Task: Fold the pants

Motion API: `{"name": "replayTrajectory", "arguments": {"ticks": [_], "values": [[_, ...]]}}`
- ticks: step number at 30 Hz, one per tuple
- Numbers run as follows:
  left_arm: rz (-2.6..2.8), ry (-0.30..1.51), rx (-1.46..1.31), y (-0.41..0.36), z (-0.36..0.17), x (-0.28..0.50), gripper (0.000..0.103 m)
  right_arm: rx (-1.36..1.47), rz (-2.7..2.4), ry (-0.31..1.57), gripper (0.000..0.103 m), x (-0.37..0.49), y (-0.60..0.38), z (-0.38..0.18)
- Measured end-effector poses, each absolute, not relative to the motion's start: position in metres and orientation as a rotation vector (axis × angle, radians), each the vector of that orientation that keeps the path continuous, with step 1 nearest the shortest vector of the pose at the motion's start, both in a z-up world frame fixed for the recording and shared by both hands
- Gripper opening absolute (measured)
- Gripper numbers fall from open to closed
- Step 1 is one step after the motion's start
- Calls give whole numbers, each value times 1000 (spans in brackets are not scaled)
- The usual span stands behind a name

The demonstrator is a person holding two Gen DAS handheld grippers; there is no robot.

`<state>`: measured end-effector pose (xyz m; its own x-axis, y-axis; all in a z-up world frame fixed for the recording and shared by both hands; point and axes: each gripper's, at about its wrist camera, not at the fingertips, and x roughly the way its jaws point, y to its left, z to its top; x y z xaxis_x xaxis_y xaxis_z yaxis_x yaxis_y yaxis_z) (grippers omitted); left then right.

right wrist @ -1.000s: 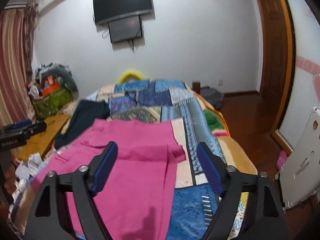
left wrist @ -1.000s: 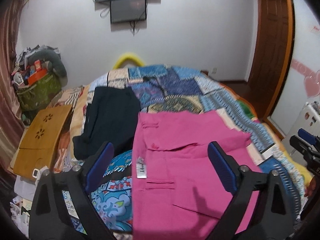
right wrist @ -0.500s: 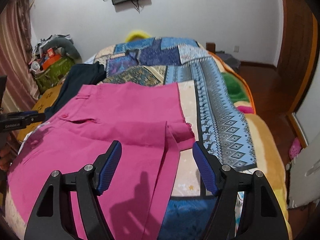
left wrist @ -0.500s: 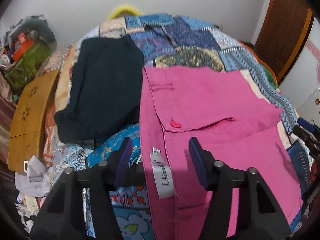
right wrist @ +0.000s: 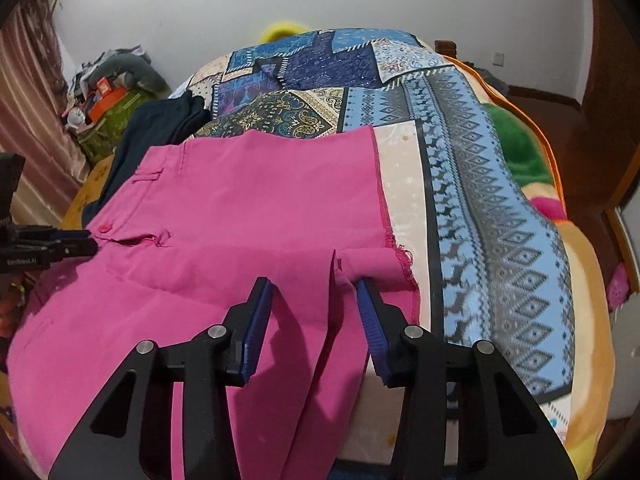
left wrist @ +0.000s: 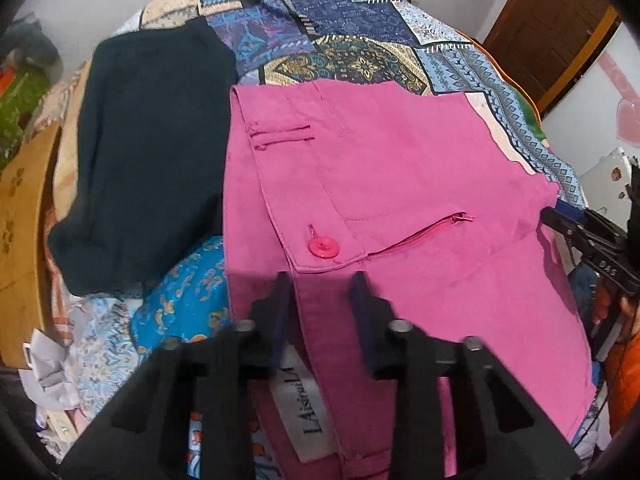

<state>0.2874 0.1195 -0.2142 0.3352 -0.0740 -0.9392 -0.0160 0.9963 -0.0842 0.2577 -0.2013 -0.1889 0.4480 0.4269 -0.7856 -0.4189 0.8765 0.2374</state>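
Pink pants (left wrist: 400, 168) lie flat on the patchwork bedspread, waistband to the left, with a pink button (left wrist: 323, 247) and a zipper. My left gripper (left wrist: 322, 286) sits low over the waistband just below the button, jaws partly open with cloth between them, a white label beneath. My right gripper (right wrist: 314, 294) is open over the frayed leg hem (right wrist: 392, 264), a fold of pink cloth (right wrist: 334, 280) standing between the fingers. The pants also show in the right wrist view (right wrist: 240, 208).
A dark navy garment (left wrist: 148, 152) lies left of the pants on the bedspread (right wrist: 500, 220). A wooden board (left wrist: 20, 220) and clutter sit beside the bed on the left. Floor and a wooden door are to the right.
Both grippers have dropped toward the pants and moved forward. Both pairs of jaws have narrowed, the left around the waistband and the right around the leg hem.
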Motion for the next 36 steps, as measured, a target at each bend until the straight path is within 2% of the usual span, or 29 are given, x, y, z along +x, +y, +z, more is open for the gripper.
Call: {"name": "replayTrajectory", "arguments": {"ticks": [6, 8, 11, 23, 27, 33, 36], "values": [[-63, 1247, -139, 125, -222, 288, 15, -31, 543, 1000, 19, 264, -194, -195], [-58, 1246, -138, 125, -221, 287, 10, -50, 542, 1004, 7, 267, -191, -197], [-25, 1220, -96, 124, -218, 282, 8, -46, 540, 1005, 3, 271, -191, -198], [72, 1173, -95, 128, -218, 267, 7, -113, 509, 1006, 1, 275, -185, -205], [48, 1177, -116, 133, -213, 264, 9, -120, 516, 1008, 1, 273, -186, -201], [38, 1150, -79, 135, -196, 261, 17, -106, 537, 993, 3, 264, -191, -184], [35, 1147, -105, 143, -189, 267, 23, -106, 547, 969, 8, 261, -195, -171]]}}
